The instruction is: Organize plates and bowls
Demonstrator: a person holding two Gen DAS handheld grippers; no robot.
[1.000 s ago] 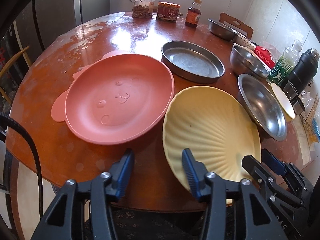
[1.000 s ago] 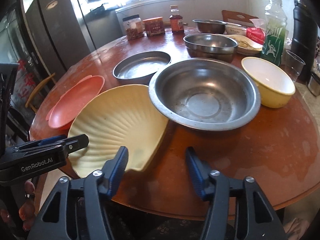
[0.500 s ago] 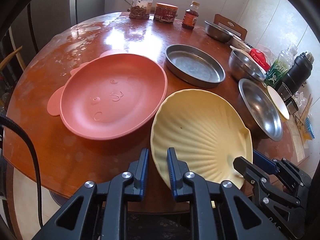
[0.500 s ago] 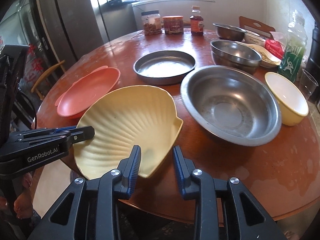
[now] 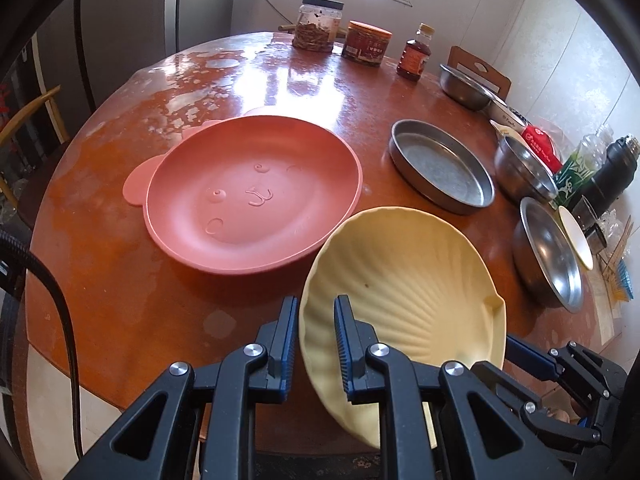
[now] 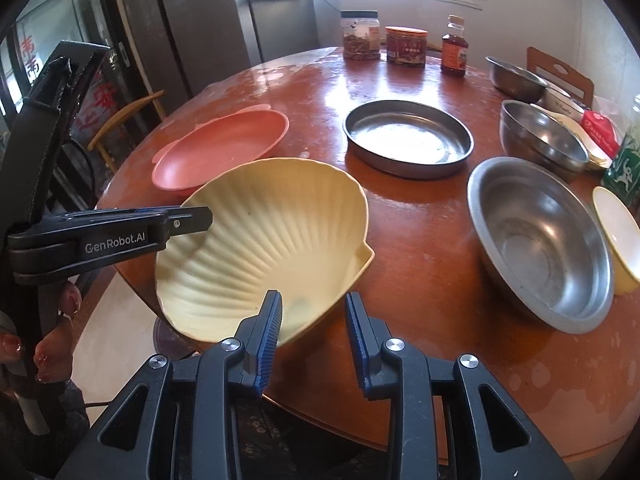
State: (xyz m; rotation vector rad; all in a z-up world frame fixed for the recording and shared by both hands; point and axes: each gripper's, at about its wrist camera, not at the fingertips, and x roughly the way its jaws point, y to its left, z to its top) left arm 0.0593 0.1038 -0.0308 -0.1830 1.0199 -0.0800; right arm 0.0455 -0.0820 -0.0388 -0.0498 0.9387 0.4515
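**Both grippers clamped on the shell plate**

Your left gripper (image 5: pixel 316 344) pinched the near-left rim of the ribbed, pale-yellow shell plate (image 5: pixel 404 292); your right gripper (image 6: pixel 314 340) gripped its near-right edge. The plate hung tilted over the glossy round wooden table's (image 5: pixel 120 264) near edge, beside the smooth matte pink plate (image 5: pixel 252 196) with its embossed face.

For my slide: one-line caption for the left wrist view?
Both grippers clamp the yellow shell-shaped plate by its near rim, beside the pink bear plate.
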